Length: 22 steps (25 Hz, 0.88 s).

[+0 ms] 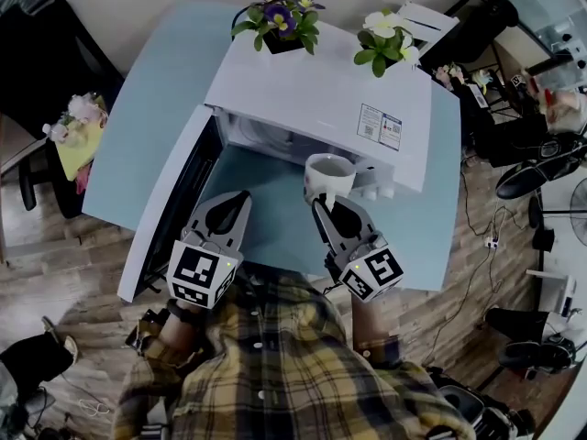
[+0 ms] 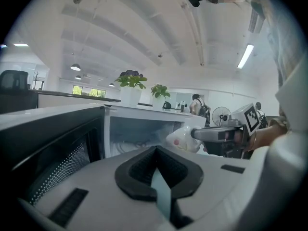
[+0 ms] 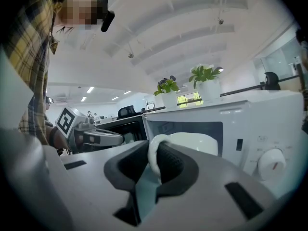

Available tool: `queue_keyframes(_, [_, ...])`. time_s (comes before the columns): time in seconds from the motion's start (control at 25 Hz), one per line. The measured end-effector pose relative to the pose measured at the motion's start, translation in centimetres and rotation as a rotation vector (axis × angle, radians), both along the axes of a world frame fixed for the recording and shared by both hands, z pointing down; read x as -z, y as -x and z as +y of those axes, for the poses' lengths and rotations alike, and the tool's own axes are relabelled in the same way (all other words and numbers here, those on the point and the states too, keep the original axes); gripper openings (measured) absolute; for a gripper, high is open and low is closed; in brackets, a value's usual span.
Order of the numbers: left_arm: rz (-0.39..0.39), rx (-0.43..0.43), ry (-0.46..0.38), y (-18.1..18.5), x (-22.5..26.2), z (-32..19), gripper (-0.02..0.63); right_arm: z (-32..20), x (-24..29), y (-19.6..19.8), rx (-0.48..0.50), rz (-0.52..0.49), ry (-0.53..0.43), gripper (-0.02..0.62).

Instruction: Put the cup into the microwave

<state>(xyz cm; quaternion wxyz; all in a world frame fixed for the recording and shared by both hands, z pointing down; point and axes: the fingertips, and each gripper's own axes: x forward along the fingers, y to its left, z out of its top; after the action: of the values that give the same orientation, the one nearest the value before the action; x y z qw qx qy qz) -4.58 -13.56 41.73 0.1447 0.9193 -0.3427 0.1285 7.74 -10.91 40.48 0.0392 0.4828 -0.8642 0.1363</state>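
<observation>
Cup, white, hangs by its handle in the right tool, which is clenched on that handle. It is at the open mouth of the microwave, toward its right side, above the near half of the table. The microwave door stands open toward the table's left edge. The left tool, jaws pressed together on nothing, hovers beside the door. Two potted plants stand on top of the microwave.

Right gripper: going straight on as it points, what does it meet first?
Probably nothing soon: the right gripper, shut on the cup by its handle, points into the open microwave; depth inside is unclear.
</observation>
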Motion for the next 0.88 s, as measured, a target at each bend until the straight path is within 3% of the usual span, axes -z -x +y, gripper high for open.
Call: queue_keyframes(0.88, [-0.011,-0.002,0.050,-0.8,-2.0,1.7,-0.009,-3.0,-3.2,0.4,0.003,0.004,-0.011,0.052])
